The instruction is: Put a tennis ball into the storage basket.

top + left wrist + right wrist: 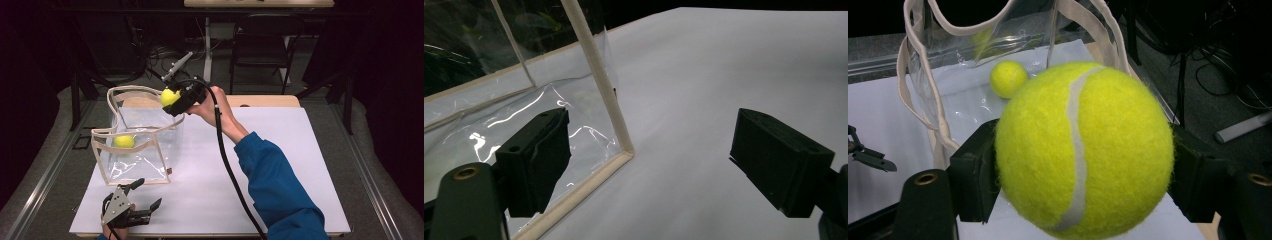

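Item: tennis ball (pixel 1083 150), clamped in my right claw (pixel 172 100) over the far rim of the clear bag (pixel 145 160), whose mouth lies straight below; second ball (pixel 124 141) inside; left claw (pixel 142 197) apart, idle by the bag's near corner.

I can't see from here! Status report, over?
Right gripper shut on tennis ball, above clear bag. Left gripper open beside bag. Second ball inside. Opening unblocked.
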Demonstrator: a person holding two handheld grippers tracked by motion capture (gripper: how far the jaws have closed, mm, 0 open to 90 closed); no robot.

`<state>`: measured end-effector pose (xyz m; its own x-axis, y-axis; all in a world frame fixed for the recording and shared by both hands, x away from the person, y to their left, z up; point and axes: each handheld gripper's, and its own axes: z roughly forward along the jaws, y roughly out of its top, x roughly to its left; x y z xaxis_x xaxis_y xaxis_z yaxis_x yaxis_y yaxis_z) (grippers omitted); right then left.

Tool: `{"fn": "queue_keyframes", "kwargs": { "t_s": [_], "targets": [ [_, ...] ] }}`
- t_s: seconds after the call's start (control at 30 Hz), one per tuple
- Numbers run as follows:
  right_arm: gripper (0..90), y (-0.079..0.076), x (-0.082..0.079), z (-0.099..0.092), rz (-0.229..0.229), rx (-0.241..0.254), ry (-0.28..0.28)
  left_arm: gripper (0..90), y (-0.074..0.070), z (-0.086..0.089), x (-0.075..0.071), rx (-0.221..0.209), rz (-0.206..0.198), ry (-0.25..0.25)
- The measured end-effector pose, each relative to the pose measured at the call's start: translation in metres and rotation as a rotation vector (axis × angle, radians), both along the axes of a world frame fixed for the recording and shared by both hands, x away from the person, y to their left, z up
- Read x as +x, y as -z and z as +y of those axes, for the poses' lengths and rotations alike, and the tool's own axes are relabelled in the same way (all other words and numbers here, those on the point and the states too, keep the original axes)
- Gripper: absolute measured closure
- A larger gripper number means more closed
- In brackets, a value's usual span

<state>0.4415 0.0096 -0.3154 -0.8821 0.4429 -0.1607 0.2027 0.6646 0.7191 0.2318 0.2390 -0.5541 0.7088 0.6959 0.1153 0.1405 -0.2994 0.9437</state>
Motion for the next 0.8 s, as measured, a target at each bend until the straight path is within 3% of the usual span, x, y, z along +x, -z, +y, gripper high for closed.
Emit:
{"fn": "queue_keyframes", "kwargs": {
  "t_s": [0.8],
  "targets": [
    [26.3, 0.012, 0.003, 0.016, 0.016, 0.003, -0.018, 15.9, 0.000, 0.000, 0.001, 0.003, 0.003, 0.002]
  ]
}}
